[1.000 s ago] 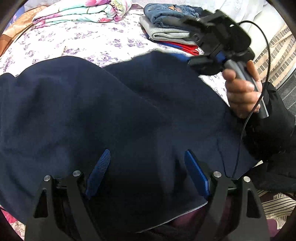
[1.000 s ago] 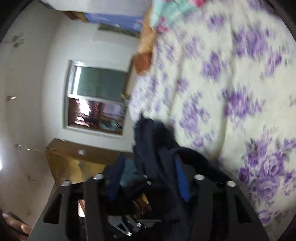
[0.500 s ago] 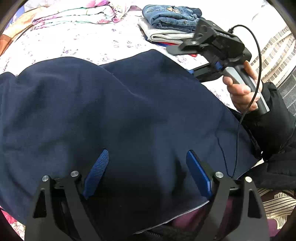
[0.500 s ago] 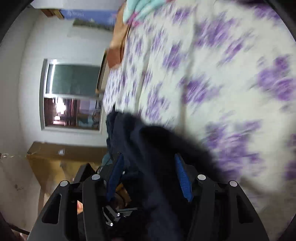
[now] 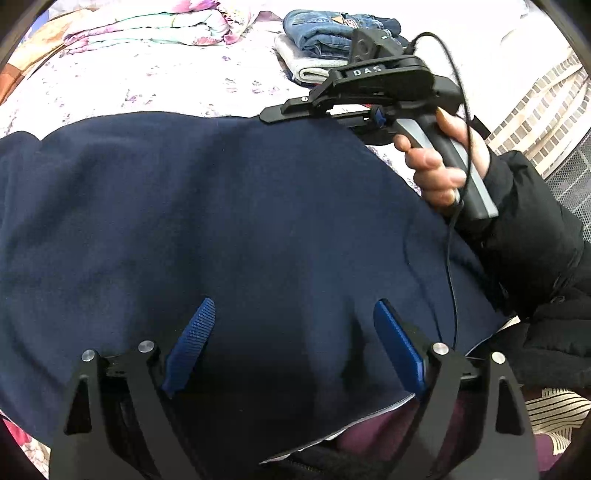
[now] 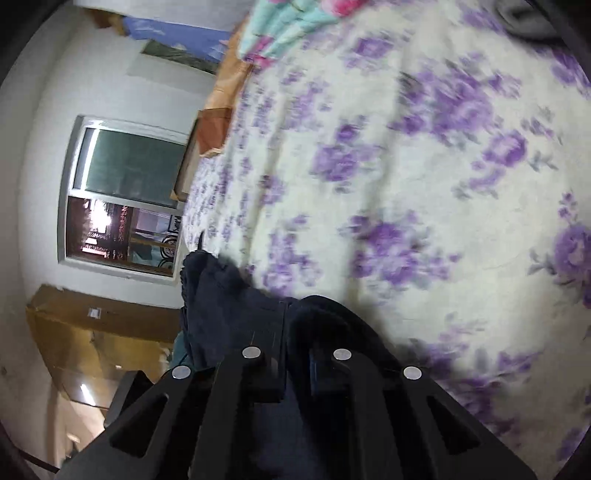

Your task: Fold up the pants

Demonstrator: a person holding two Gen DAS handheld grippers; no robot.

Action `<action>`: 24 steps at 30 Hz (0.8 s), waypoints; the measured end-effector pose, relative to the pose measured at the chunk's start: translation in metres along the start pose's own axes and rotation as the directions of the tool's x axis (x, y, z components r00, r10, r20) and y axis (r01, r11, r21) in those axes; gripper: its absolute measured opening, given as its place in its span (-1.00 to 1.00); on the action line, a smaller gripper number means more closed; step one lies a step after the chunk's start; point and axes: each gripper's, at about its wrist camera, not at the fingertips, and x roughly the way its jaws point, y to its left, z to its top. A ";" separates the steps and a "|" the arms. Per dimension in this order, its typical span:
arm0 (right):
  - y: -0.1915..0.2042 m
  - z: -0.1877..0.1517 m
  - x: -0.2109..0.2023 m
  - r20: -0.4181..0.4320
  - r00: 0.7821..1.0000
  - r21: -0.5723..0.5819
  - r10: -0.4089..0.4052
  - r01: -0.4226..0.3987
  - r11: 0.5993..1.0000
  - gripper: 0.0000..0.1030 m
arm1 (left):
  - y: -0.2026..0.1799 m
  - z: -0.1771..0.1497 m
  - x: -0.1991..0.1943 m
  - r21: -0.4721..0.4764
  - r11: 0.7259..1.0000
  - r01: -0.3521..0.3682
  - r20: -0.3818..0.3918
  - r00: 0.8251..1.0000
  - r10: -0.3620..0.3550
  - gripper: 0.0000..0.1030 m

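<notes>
Dark navy pants [image 5: 221,221] lie spread over the flowered bed sheet [image 5: 147,85] and fill most of the left wrist view. My left gripper [image 5: 293,308] hovers over their near part, jaws wide apart, blue pads clear of the cloth. My right gripper [image 5: 280,112], held by a hand [image 5: 436,162], reaches the pants' far right edge. In the right wrist view, the right gripper [image 6: 295,325] has its fingers drawn together, pinching a fold of the navy pants [image 6: 221,306] just above the sheet [image 6: 406,166].
A stack of folded clothes [image 5: 332,40] with jeans on top sits at the far right of the bed. A folded floral quilt [image 5: 155,27] lies at the far left. A black sleeve [image 5: 535,229] crosses the right side. A window [image 6: 125,192] and a cardboard box [image 6: 92,332] stand beyond the bed.
The right gripper tilted down toward the pants' far edge and its jaws went from apart to shut on the navy fabric. The left gripper stayed where it was, open.
</notes>
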 end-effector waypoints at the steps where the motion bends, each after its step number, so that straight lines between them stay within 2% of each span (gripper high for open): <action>1: 0.001 0.001 -0.002 -0.013 1.000 -0.012 -0.008 0.008 1.000 -0.84 | 0.000 -0.001 -0.001 -0.001 1.000 0.002 0.002 1.000 -0.002 0.65; 4: 0.015 -0.002 -0.013 -0.041 0.998 -0.095 -0.043 0.039 0.995 -0.82 | 0.003 -0.003 -0.002 -0.008 1.000 0.016 0.008 1.000 -0.016 0.65; 5: 0.023 -0.002 -0.021 -0.015 0.995 -0.120 -0.094 0.092 0.989 -0.69 | 0.003 -0.002 -0.002 -0.008 1.000 0.016 0.008 1.000 -0.015 0.65; 6: 0.029 -0.001 -0.040 0.064 0.985 -0.136 -0.161 0.168 0.976 -0.63 | 0.004 0.000 0.000 -0.006 1.000 0.014 0.006 1.000 -0.013 0.65; 8: 0.029 0.001 -0.082 0.184 0.969 -0.099 -0.167 0.187 0.977 -0.18 | 0.003 0.001 0.000 -0.003 1.000 0.009 0.005 1.000 -0.009 0.65; 9: 0.031 -0.004 -0.109 0.253 0.952 -0.058 -0.170 0.191 0.980 -0.11 | 0.003 0.002 -0.001 -0.003 1.000 0.006 0.006 1.000 -0.006 0.65; 10: 0.037 -0.015 -0.126 0.280 0.942 -0.046 -0.183 0.204 0.978 -0.10 | 0.002 0.003 -0.001 -0.002 1.000 0.003 0.008 1.000 -0.003 0.65; 11: 0.042 -0.026 -0.133 0.273 0.943 -0.055 -0.188 0.211 0.976 -0.10 | 0.002 0.004 -0.005 -0.003 1.000 -0.008 0.016 1.000 0.008 0.65; 14: 0.060 -0.092 -0.145 0.256 0.944 -0.096 -0.210 0.241 0.966 -0.09 | 0.007 0.006 -0.018 -0.006 0.998 -0.059 0.054 0.997 0.059 0.65; 16: 0.058 -0.135 -0.148 0.283 0.922 -0.069 -0.264 0.294 0.953 -0.09 | 0.022 0.003 -0.024 -0.046 0.994 -0.101 0.053 0.993 0.103 0.65; 17: 0.047 -0.164 -0.153 0.306 0.898 -0.015 -0.316 0.336 0.942 -0.09 | 0.032 0.000 -0.022 -0.069 0.992 -0.106 0.042 0.993 0.109 0.65; 19: 0.033 -0.196 -0.167 0.368 0.842 0.041 -0.394 0.409 0.912 -0.09 | 0.033 -0.006 -0.021 -0.059 0.992 -0.112 0.043 0.992 0.114 0.65; 21: 0.025 -0.232 -0.193 0.464 0.727 0.062 -0.506 0.543 0.838 -0.09 | 0.025 -0.009 -0.019 -0.017 0.989 -0.147 0.047 0.988 0.147 0.68; 22: 0.022 -0.241 -0.200 0.486 0.690 0.076 -0.536 0.577 0.813 -0.02 | 0.023 -0.008 -0.016 -0.007 0.989 -0.149 0.047 0.988 0.150 0.77; 23: 0.017 -0.253 -0.210 0.496 0.655 0.085 -0.570 0.616 0.783 0.18 | 0.022 -0.007 -0.016 -0.004 0.989 -0.148 0.048 0.988 0.148 0.81; 24: 0.009 -0.256 -0.212 0.472 0.654 0.069 -0.591 0.641 0.765 0.19 | 0.020 -0.005 -0.014 0.004 0.989 -0.150 0.046 0.988 0.149 0.88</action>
